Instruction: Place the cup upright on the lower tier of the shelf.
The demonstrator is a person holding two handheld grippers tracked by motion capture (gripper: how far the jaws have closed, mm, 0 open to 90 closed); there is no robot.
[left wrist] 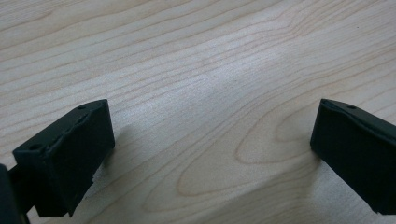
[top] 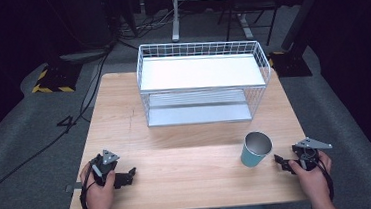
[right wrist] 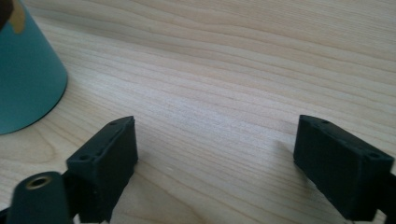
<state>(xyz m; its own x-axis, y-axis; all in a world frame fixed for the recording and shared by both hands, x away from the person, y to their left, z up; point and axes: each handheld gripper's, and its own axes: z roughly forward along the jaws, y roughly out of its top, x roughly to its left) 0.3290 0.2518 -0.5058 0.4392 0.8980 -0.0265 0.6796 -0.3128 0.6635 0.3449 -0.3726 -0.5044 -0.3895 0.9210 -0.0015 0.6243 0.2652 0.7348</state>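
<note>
The left gripper [top: 127, 177] rests low on the wooden table [top: 190, 184] near its front left corner, jaws spread with bare wood between them; the right gripper [top: 280, 160], likewise released, sits just right of an upright teal cup [top: 255, 149]; a white wire shelf rack [top: 202, 81] stands behind

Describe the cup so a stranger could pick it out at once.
On the wooden table, look in front of the white wire rack, toward the right hand-held gripper. The teal cup stands there upright, open-topped with a shiny metal inside, the only coloured, round thing on the table.
</note>
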